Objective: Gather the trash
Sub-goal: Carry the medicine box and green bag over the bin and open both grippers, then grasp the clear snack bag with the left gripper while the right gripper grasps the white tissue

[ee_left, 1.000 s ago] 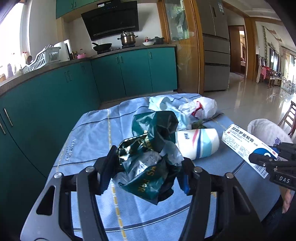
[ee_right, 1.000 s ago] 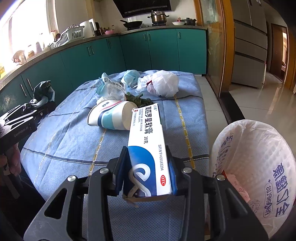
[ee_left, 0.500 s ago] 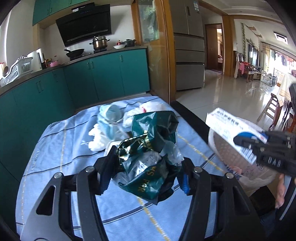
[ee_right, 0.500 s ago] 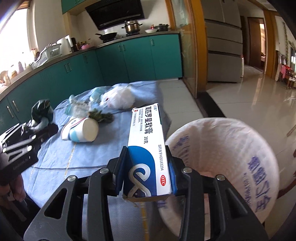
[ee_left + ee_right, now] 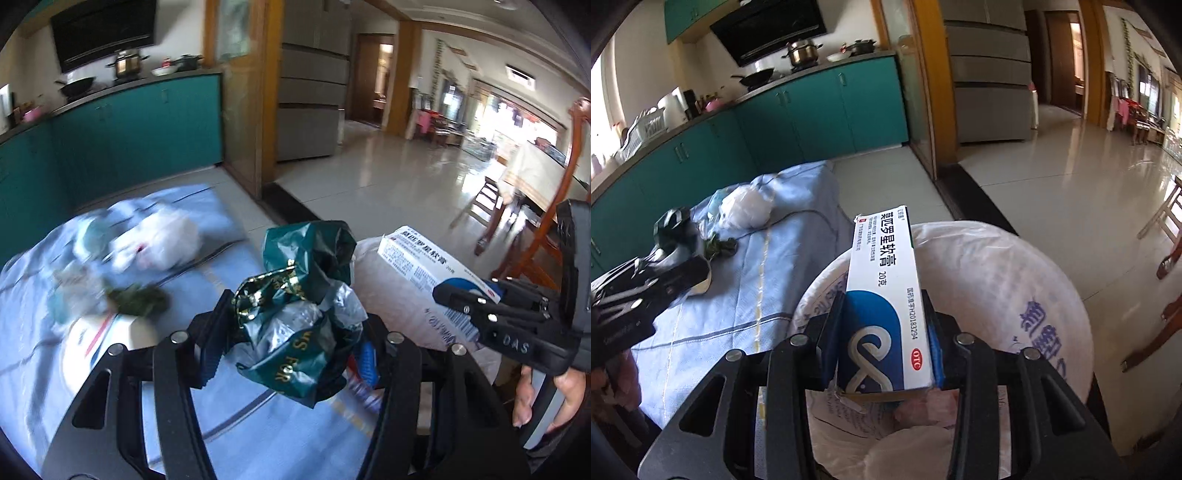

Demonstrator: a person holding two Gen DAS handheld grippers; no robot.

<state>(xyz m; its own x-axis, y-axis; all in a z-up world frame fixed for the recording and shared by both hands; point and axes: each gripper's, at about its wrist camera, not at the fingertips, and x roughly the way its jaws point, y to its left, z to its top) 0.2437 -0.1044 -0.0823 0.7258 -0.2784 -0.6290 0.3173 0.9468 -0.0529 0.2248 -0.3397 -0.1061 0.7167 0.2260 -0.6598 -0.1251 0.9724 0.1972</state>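
Left gripper [image 5: 286, 345]: my fingers are clamped on the crumpled green wrapper [image 5: 301, 306] — it bulges up and forward past both pads, over the blue tablecloth [image 5: 236, 435].
Right gripper [image 5: 884, 347]: my fingers are closed on the ointment box [image 5: 884, 295], gripped at its near end; the far end juts forward over the bin.
Bin [image 5: 1015, 280]: white liner open, directly below the box — just beside the table edge.
Left on the cloth: paper cup [image 5: 110, 332], white bag [image 5: 746, 208], green scrap [image 5: 720, 246].
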